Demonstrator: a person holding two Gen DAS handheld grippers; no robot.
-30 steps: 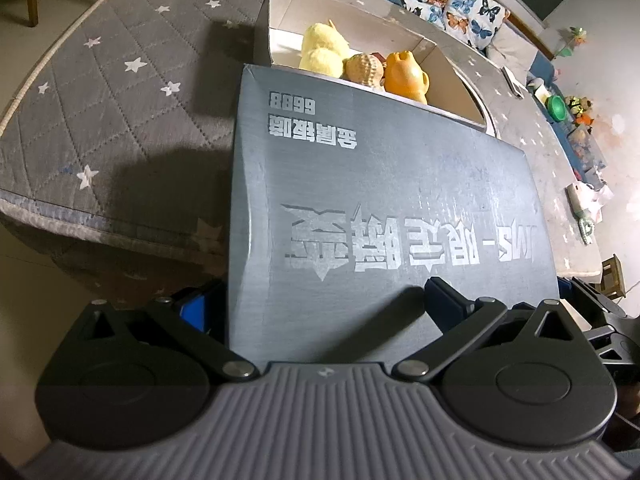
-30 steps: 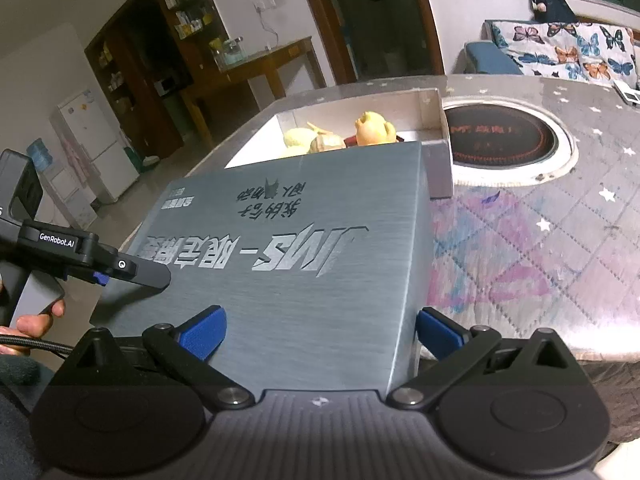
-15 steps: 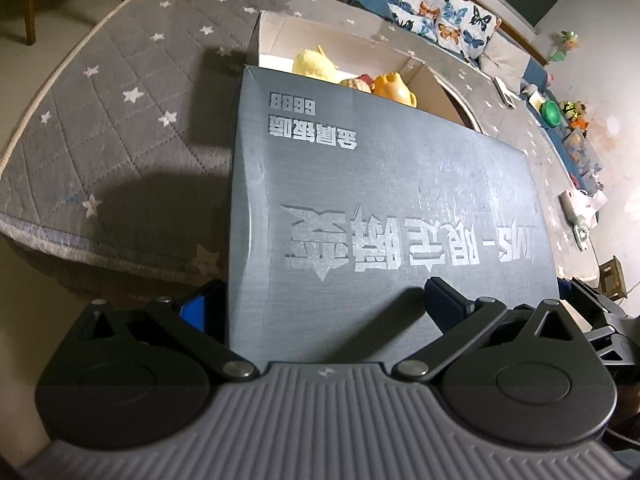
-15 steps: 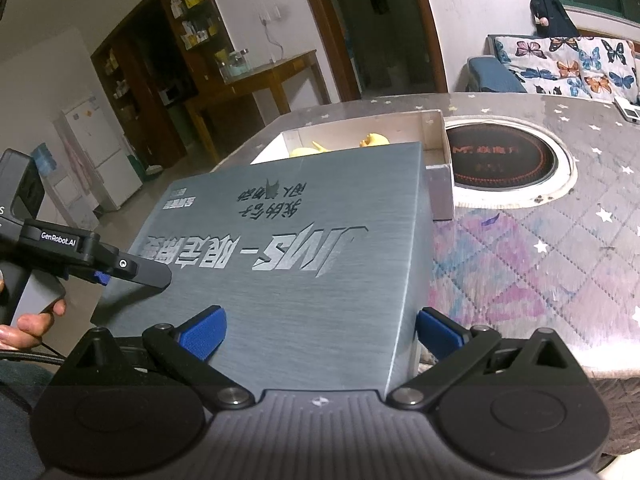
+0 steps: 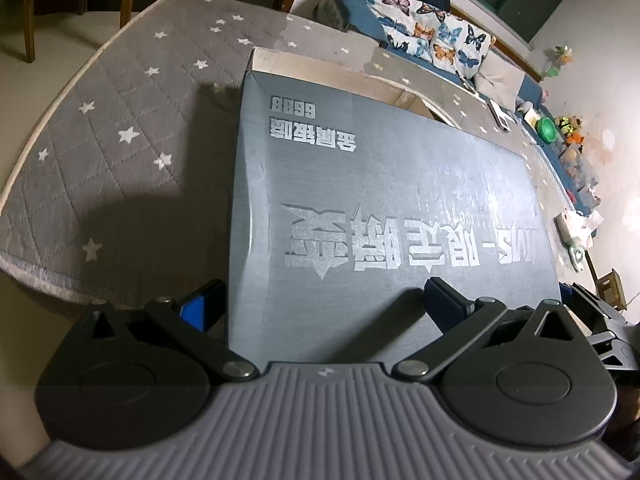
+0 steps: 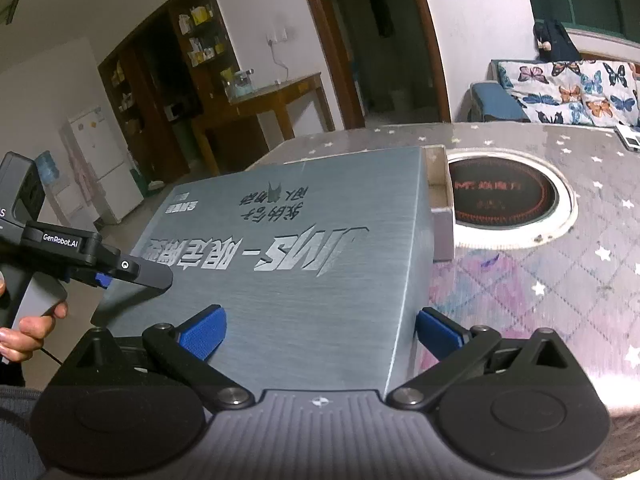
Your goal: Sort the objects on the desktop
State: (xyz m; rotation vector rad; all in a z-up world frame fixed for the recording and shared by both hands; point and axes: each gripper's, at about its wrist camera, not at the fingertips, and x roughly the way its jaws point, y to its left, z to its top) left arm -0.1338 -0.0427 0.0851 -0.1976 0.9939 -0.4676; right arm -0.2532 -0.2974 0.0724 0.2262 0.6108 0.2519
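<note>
Grey lid [image 5: 384, 200], silver lettering, spans both tongs. Left gripper [image 5: 320, 300]: jaws spread wide, the lid's near corner lies between the blue pads, edge over one pad; firm pinch cannot be told. Right gripper [image 6: 320, 332]: jaws spread to the lid's end width, a blue pad at each side wall, apparently clamping it. Ahead of both tongs, cardboard box [image 6: 440, 196] sits under the lid on the star-print table cover [image 5: 120, 128]; only its far rim and one end wall show. Contents hidden by lid. A hand [image 6: 28, 332] holds the left tool's handle.
</note>
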